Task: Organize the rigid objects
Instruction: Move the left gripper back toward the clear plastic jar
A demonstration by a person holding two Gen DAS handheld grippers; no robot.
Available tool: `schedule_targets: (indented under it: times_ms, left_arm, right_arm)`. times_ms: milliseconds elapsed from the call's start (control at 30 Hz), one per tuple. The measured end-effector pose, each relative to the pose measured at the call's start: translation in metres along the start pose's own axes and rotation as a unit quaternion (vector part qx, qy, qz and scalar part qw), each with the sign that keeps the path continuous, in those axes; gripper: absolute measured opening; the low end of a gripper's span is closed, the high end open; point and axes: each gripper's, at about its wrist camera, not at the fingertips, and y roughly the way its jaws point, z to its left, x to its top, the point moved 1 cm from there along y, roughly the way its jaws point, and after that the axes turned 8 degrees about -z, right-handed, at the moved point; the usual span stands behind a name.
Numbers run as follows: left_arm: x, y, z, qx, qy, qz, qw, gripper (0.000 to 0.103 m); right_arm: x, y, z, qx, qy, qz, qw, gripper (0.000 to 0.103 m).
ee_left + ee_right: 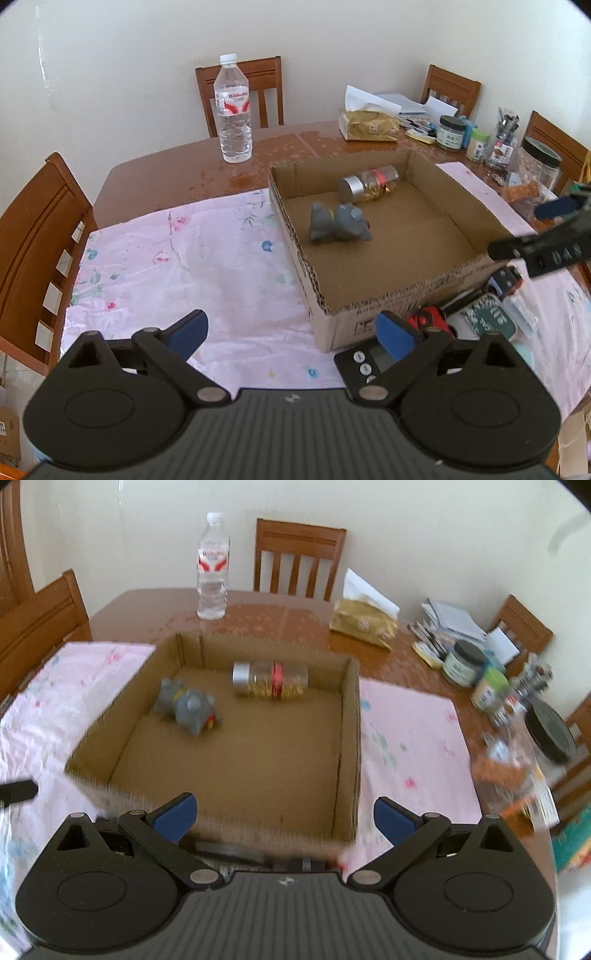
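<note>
An open cardboard box (303, 258) (351, 738) sits on the pink floral cloth. Inside lie a grey toy figure (338, 223) (188, 707) and a clear jar with a silver lid (367, 182) (269, 679) on its side. My left gripper (291, 332) is open and empty, low over the cloth at the box's near left corner. My right gripper (284, 818) is open and empty above the box's near wall; it also shows in the left wrist view (546, 236). A black timer (364, 365), a red toy car (428, 319) and a green tin (487, 314) lie in front of the box.
A water bottle (233, 110) (211, 568) stands on the bare wooden table (166, 170) behind the cloth. A tissue pack (369, 125) (364, 622), jars (450, 133) and a big clear jar with a black lid (546, 734) crowd the right. Chairs (33, 236) surround the table.
</note>
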Motion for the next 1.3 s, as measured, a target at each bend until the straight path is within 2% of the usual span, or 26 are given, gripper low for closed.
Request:
schedule_targets:
  times_ms: [200,367,500,667,867,1100,1300]
  left_arm:
    - [-0.012,-0.003,0.002,-0.015,0.007,0.009,0.9998,0.098]
    - [-0.020,-0.004,0.004,-0.021,0.012,0.022,0.9995,0.097]
    - [-0.024,-0.007,0.005,-0.024,0.016,0.027,0.9992,0.097]
    - [-0.031,-0.010,0.003,-0.029,0.027,0.035,0.9986,0.097]
    - [-0.038,-0.016,0.000,-0.046,0.037,0.036,0.9976,0.098]
    - [-0.049,-0.023,-0.008,-0.090,0.049,0.037,0.9940,0.097]
    - [-0.061,-0.023,-0.020,-0.128,0.055,0.054,0.9887,0.097]
  right_arm:
    - [-0.043,-0.015,0.005,-0.006,0.022,0.042,0.999,0.103]
    - [-0.082,0.004,0.014,-0.009,0.043,0.094,0.995,0.103]
    - [-0.100,0.022,0.015,-0.024,0.078,0.113,0.990,0.103]
    - [-0.112,0.034,0.021,-0.046,0.110,0.096,0.988,0.103]
    - [-0.122,0.025,0.006,-0.067,0.145,0.083,0.984,0.103]
    - [-0.137,0.009,-0.008,-0.064,0.145,0.090,0.983,0.103]
    - [-0.142,0.008,-0.005,-0.060,0.138,0.072,0.986,0.103]
